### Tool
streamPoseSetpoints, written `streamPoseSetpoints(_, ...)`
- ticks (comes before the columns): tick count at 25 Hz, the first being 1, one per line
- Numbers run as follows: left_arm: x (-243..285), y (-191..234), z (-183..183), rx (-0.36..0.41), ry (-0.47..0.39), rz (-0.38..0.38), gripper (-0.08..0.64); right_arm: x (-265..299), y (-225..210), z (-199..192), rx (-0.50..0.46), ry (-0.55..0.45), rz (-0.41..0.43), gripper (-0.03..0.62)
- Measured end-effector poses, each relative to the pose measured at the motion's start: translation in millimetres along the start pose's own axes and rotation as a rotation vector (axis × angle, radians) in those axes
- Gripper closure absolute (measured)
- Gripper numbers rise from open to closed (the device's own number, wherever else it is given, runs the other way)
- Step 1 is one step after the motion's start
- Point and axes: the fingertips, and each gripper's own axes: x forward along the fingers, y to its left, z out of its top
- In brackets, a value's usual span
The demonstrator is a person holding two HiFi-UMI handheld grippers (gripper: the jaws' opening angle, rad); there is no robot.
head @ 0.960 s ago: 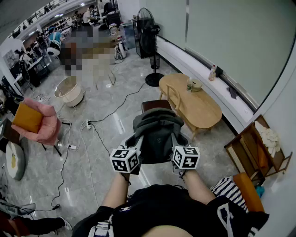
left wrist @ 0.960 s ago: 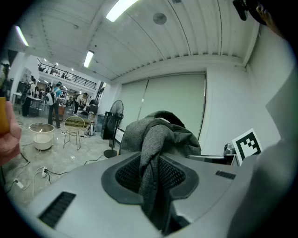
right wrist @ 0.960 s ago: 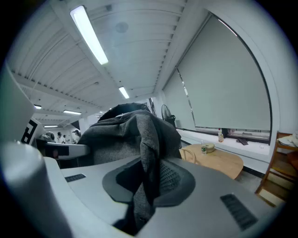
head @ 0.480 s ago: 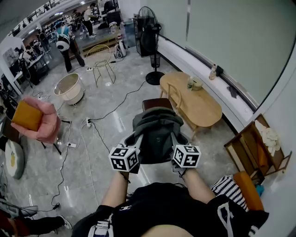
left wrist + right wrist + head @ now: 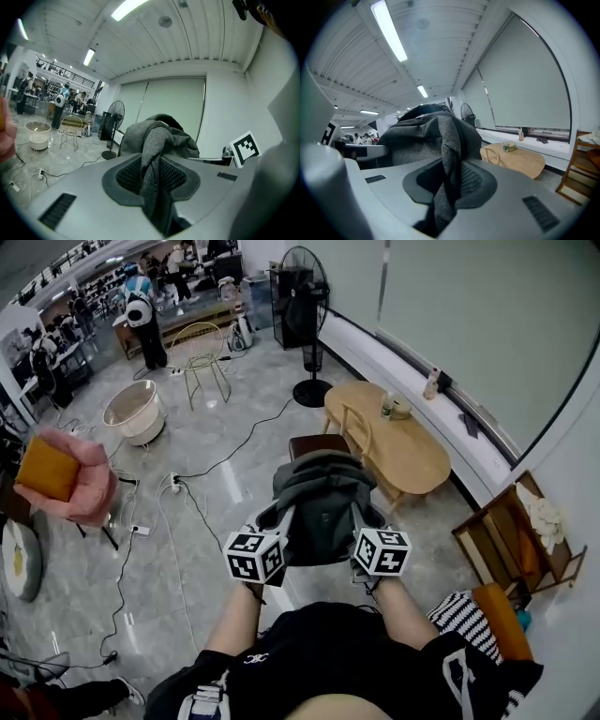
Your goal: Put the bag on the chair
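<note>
Grey tiled floor (image 5: pixel 220 549) strewn with cables (image 5: pixel 246 448) is noted, with an oval wooden table (image 5: pixel 412 460) just beside a dark-seated chair (image 5: pixel 314 442). The grey bag (image 5: pixel 319 507) is held up before the person, the chair's near edge being overlapped by it in the head view; contact with the seat cannot be judged. A fold of its fabric is clamped by the left gripper (image 5: pixel 152 176) and another by the right gripper (image 5: pixel 447 180), one at each side.
</note>
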Motion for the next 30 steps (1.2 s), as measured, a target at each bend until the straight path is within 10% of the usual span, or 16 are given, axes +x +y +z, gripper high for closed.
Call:
streamPoseSetpoints(16, 35.9, 79.7, 7.7, -0.02, 0.002, -0.013, 0.463, 77.2, 21.4, -5.0, 0.02, 0.003, -0.013, 0.514)
streamPoseSetpoints(30, 233.1, 164.0, 75.1, -0.017, 0.024, 0.04, 0.463, 283.9, -67.7, 76.4, 0.039, 0.002, 0.058, 0.512)
